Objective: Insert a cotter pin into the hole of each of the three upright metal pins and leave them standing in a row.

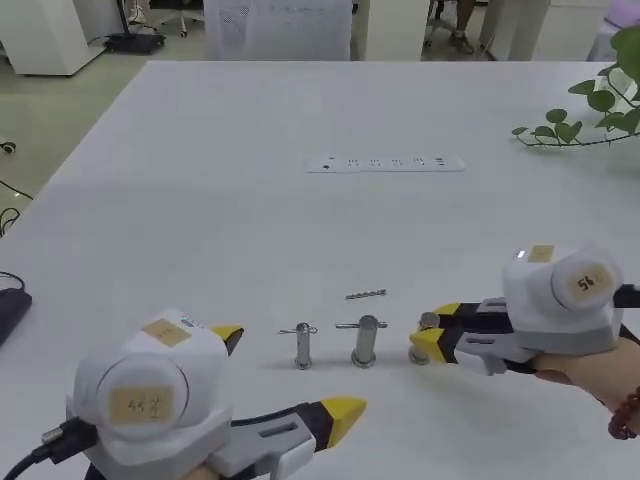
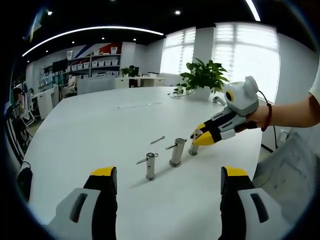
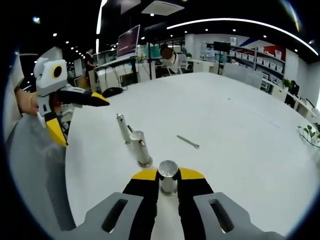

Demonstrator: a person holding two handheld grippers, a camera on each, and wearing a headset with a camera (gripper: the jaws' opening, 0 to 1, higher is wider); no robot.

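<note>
- The right gripper (image 1: 432,330) has its jaws clamped on the end pin (image 3: 168,172), which stands upright near the desk's (image 1: 300,120) near edge.
- The middle pin (image 1: 366,342) and last pin (image 1: 303,347) stand beside it in a row, with fitted cotter pins (image 1: 298,330) through them.
- A loose cotter pin (image 1: 366,294) lies just behind the row.
- The left gripper (image 1: 287,372) hovers by the last pin, jaws apart.
</note>
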